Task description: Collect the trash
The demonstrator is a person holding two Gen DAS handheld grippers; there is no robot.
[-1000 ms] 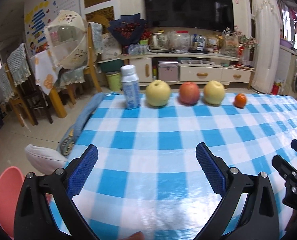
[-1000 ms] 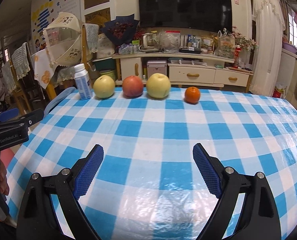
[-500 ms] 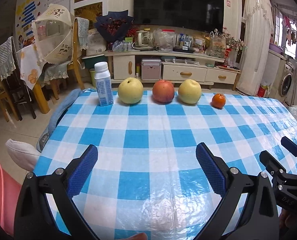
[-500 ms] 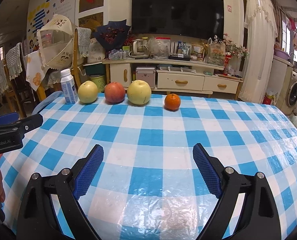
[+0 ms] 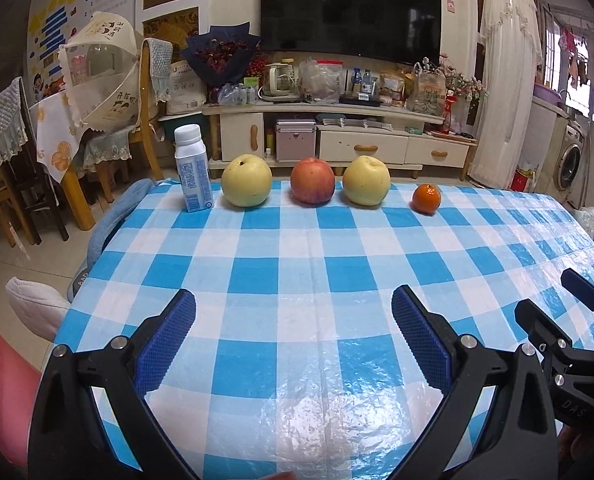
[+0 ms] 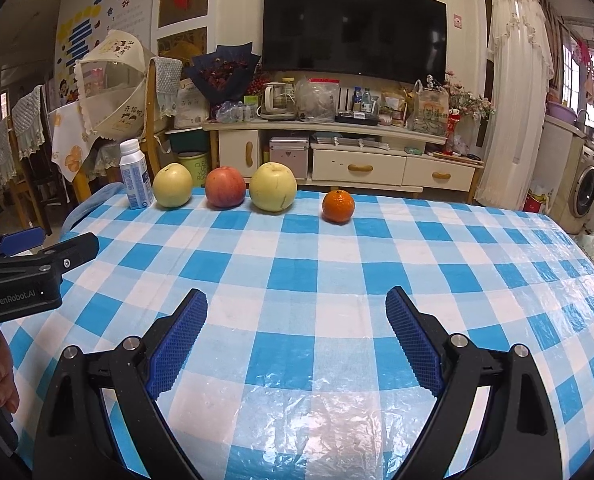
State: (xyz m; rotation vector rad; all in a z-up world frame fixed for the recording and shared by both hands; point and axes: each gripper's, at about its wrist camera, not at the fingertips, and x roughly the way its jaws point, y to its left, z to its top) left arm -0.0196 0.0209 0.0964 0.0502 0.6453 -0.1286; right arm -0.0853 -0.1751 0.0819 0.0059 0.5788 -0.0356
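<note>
The left claw (image 5: 293, 336) hung low over the near part of the worktop (image 5: 297, 248), its two blue-padded fingers (image 5: 165, 340) spread wide with nothing between them. The right claw (image 6: 297, 336) was in the same state, spread apart and empty, also above the near edge of the blue and white checked cloth. The two claws were side by side; each one showed at the border of the other camera's view.

The small milk bottle (image 5: 193, 168), white with a blue label and a white cap, stood upright at the far left corner of the worktop, well apart from both claws. Just beside it, to its right, lay a row of fruit along the far edge: a yellow pear (image 5: 246, 180), a red apple (image 5: 312, 180), a second yellow pear (image 5: 366, 180) and, a little separate, a small orange (image 5: 426, 198). The bottle and the first pear stood very near each other; whether they touched could not be told.

A pink bin (image 5: 1, 384) was visible low at the left, beside the worktop.
</note>
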